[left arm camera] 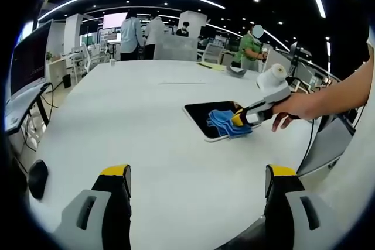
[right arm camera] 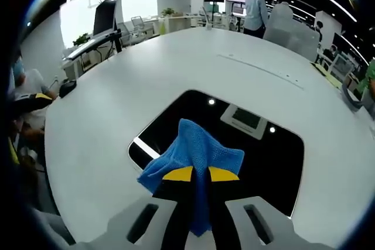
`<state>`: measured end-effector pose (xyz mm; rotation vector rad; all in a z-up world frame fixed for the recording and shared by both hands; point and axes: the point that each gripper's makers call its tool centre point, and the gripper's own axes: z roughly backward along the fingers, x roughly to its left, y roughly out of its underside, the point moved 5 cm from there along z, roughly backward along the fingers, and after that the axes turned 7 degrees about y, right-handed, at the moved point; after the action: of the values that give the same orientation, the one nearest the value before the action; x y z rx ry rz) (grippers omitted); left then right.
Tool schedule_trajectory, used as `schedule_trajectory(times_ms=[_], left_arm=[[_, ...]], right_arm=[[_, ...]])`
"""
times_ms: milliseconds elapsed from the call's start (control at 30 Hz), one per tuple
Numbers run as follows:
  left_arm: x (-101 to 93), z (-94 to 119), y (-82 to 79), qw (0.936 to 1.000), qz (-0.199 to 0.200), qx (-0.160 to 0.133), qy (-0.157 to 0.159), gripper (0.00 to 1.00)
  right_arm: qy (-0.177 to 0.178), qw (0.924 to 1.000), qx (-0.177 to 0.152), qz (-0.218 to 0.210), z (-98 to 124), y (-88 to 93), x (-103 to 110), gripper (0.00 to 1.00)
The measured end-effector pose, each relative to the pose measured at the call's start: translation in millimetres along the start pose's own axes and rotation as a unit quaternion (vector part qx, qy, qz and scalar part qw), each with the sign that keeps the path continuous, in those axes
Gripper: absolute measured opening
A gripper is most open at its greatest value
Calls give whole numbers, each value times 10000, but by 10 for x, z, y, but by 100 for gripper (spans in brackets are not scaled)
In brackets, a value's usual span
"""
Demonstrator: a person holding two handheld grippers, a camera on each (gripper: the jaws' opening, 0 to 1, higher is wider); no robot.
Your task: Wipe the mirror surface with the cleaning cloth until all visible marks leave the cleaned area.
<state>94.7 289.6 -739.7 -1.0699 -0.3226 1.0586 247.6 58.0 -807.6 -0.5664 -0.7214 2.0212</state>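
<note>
White table (left arm camera: 146,121), broad bare margins on every side. Mirror (right arm camera: 275,162) lies flat, away from table edges. Right gripper (right arm camera: 200,175) pinches cloth (right arm camera: 196,147) onto mirror. Left gripper (left arm camera: 199,174) jaws apart, hovering.

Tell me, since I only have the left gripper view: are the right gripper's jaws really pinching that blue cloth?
Observer: Yes. In the right gripper view the right gripper is shut on the blue cloth, with fabric pinched between its yellow tips.
Operator: Any marks on the mirror?
Observer: I can't make out any; the mirror reflects ceiling lights and a ceiling panel.
Operator: Is the left gripper helping?
Observer: No. The left gripper is open over the white table.
</note>
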Motion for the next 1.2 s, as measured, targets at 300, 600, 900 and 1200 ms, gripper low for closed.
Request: schedule_trajectory(times_ms=[300,600,900,1200], left_arm=[[-7,7,-9,10000,-5,-9,-11,96],[-46,-19,-17,10000,-18,0,-13,96],[-72,-72,-31,10000,-34,23,25,96],[-80,-117,-60,10000,-51,30,55,96]], right_arm=[[-83,9999,-23,133,12,11,-4,4],[-122,9996,-58,236,16,22,-27,4],[-146,9996,-65,253,26,35,-49,4],[-174,9996,-57,236,29,50,-91,4]])
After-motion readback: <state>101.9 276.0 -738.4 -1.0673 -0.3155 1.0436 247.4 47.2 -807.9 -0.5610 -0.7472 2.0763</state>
